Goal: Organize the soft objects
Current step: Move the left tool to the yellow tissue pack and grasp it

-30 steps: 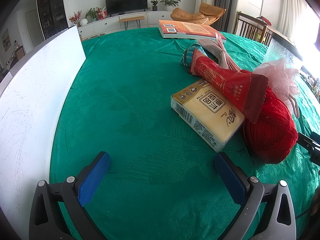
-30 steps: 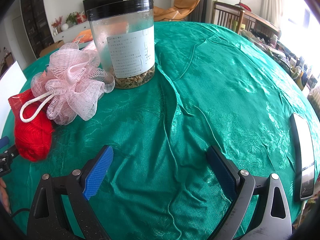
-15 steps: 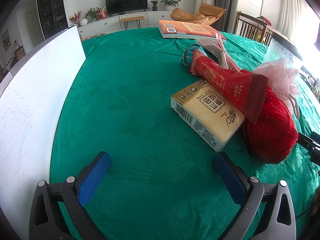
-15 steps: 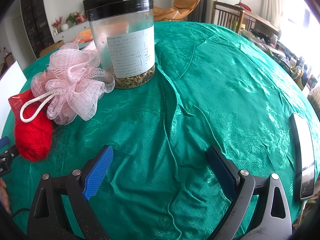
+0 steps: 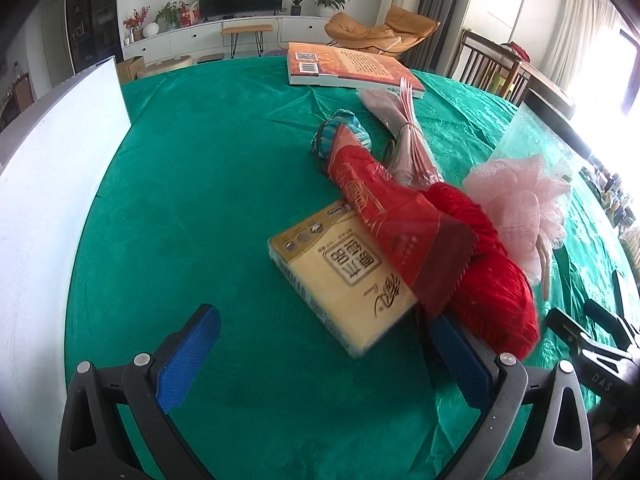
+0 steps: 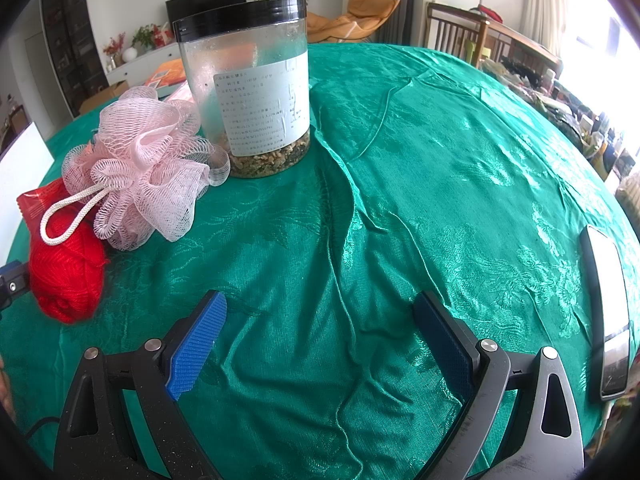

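Ahead of my left gripper (image 5: pixel 324 354), jaws spread wide, nothing held: tissue pack (image 5: pixel 342 280) lies flat on green cloth (image 5: pixel 192 184), near corner just short of right pad. Red foil packet (image 5: pixel 396 220) overlaps its far side and red yarn ball (image 5: pixel 492 276). Pink mesh puff (image 5: pixel 520 196) beyond yarn. My right gripper (image 6: pixel 320 344) also splayed, empty, over bare cloth; jar (image 6: pixel 248 88) far ahead, touching puff. Judge: approach step, no grasp yet. Next: advance left, straddle pack's narrow width, avoid snagging foil packet.
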### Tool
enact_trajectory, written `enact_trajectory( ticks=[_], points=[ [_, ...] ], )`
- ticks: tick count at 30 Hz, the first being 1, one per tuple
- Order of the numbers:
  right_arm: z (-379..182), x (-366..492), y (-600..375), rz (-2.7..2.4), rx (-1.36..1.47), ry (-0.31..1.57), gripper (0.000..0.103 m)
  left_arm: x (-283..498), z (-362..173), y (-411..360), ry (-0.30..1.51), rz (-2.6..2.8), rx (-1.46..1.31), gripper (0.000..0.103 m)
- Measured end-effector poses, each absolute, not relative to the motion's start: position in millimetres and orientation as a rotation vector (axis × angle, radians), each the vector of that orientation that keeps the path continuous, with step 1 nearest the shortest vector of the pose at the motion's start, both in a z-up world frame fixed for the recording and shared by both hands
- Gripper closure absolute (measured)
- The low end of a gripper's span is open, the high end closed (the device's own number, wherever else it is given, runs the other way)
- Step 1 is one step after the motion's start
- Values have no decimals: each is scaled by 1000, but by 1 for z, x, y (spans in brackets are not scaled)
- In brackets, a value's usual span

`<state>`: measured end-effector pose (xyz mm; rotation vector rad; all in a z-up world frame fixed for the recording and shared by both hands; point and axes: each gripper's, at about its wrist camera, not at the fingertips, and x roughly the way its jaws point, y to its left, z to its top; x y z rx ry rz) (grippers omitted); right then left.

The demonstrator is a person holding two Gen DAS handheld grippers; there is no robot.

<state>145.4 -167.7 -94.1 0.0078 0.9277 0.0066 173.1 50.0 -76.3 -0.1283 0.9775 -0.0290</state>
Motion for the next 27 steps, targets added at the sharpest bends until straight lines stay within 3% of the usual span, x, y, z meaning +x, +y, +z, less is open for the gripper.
enact_trajectory(
  ticks=[13,20,27],
  points=[
    [-94,145,-168,7,8,927,7,216,-86,55,1023,66,-183,0],
    [-94,145,-168,5,6,927,7,178,-86,96,1105,162,-109,0],
    [-93,144,-167,7,6,927,7,161,-81,105,1063,103,-199,0]
  ],
)
